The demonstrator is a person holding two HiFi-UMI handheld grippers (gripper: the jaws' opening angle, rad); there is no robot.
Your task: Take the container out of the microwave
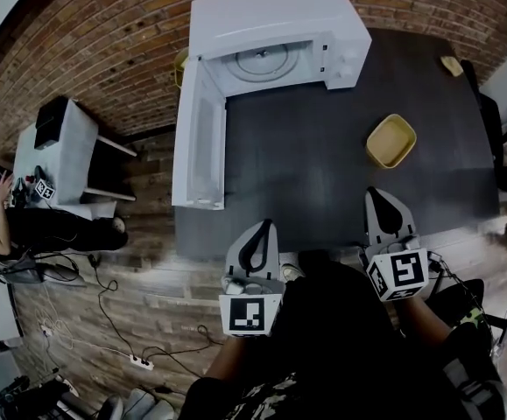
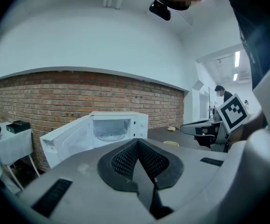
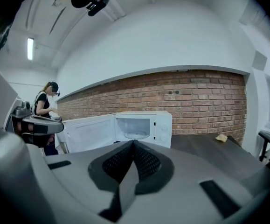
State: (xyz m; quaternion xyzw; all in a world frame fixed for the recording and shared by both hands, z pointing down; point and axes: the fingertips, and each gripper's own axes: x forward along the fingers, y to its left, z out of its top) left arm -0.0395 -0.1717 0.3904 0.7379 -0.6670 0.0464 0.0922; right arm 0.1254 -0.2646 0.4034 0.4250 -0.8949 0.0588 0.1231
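The white microwave (image 1: 275,16) stands at the back of the dark table (image 1: 306,182) with its door (image 1: 199,138) swung wide to the left. Only the glass turntable shows in its cavity (image 2: 110,129). The shallow yellow container (image 1: 390,140) sits on the table to the right of the microwave, and its rim peeks over my left jaws (image 2: 171,143). My left gripper (image 1: 267,225) and right gripper (image 1: 372,192) hang at the table's near edge, both shut and holding nothing. In each gripper view the ribbed pads meet in a point (image 2: 137,142) (image 3: 134,143).
A small tan object (image 1: 451,65) lies at the table's far right corner. A white side table (image 1: 65,151) with dark items stands left of the microwave door. A person (image 3: 44,107) stands beyond it. Cables and a power strip (image 1: 139,361) lie on the wooden floor.
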